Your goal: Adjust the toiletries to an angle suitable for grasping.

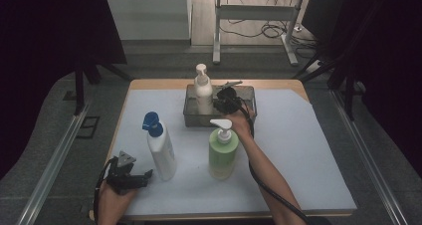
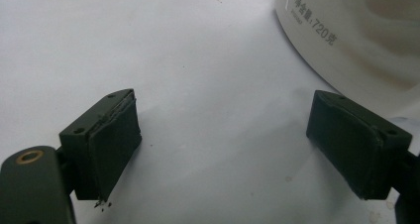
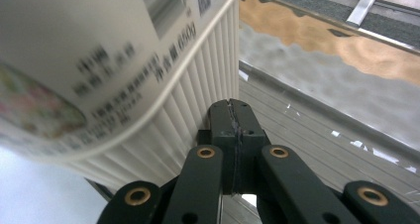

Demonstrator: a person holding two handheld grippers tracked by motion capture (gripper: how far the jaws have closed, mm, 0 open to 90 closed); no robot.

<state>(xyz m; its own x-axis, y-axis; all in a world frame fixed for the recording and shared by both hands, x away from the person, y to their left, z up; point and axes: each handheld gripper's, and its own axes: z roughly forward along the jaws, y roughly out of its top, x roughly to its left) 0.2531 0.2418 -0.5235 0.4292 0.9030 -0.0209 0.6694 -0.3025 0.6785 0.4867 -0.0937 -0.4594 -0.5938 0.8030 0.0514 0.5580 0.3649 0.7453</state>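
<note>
A white pump bottle (image 1: 203,90) stands in a clear bin (image 1: 249,93) at the back middle of the table. My right gripper (image 1: 224,103) reaches into that bin just right of the bottle. In the right gripper view its jaws are shut pad to pad (image 3: 233,130) with nothing between them, and the ribbed white bottle (image 3: 124,75) stands close on the left. My left gripper (image 1: 145,178) rests at the front left, open, pointing at the base of a white bottle with a blue pump (image 1: 160,148). Between its wide jaws (image 2: 223,149) lies bare mat, with that bottle (image 2: 356,40) at the upper right.
A green pump bottle (image 1: 222,153) stands mid-table, right beside my right forearm. A pale mat (image 1: 298,150) covers the table, with free room on its right half. The bin's ribbed floor (image 3: 317,135) runs on past the right gripper's jaws.
</note>
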